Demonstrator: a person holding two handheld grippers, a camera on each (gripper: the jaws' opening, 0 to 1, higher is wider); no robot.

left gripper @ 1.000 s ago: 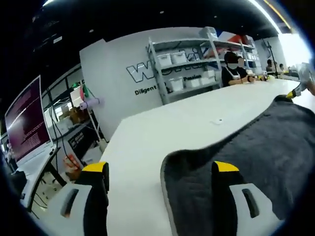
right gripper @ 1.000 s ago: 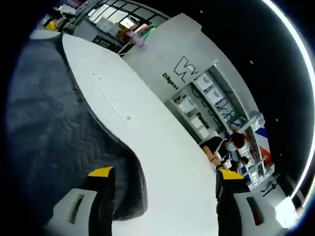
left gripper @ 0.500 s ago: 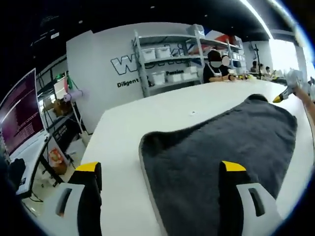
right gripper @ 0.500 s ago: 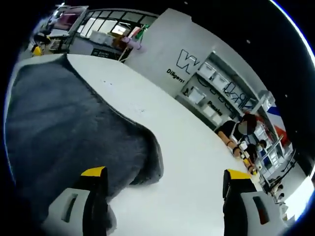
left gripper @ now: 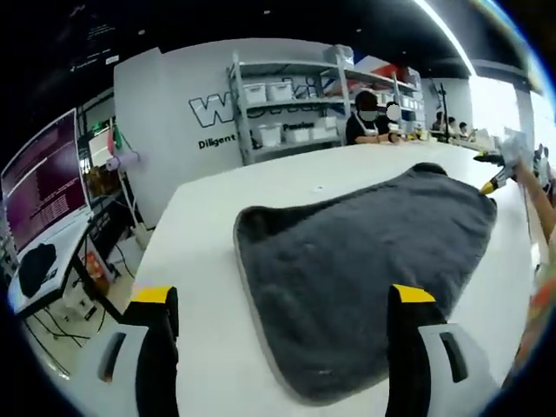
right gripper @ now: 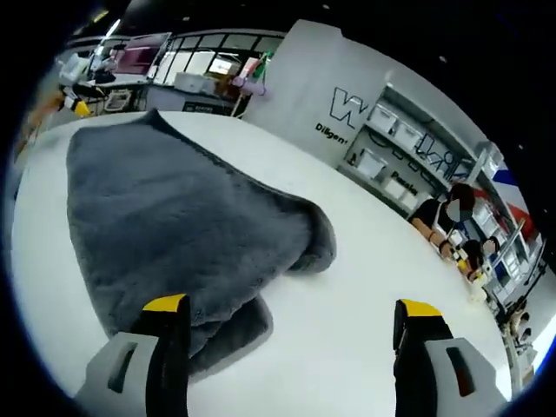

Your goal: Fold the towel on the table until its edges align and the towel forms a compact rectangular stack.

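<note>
Count, left gripper view: one dark grey towel [left gripper: 365, 261] lying on one white worktop [left gripper: 200, 234]. Two tongs: the left tongs [left gripper: 282, 300], two yellow-tipped jaws set wide apart with nothing between them, and the other tongs at the far right edge. One metal shelving unit [left gripper: 295, 104] against the back wall, carrying several white bins, number not resolvable. One large screen [left gripper: 43, 187] at left. At least two seated people at the far end.

Count, right gripper view: one towel [right gripper: 174, 226], same worktop [right gripper: 365, 287], the right tongs [right gripper: 287, 308], two jaws spread apart, empty. One shelving unit [right gripper: 417, 165].
</note>
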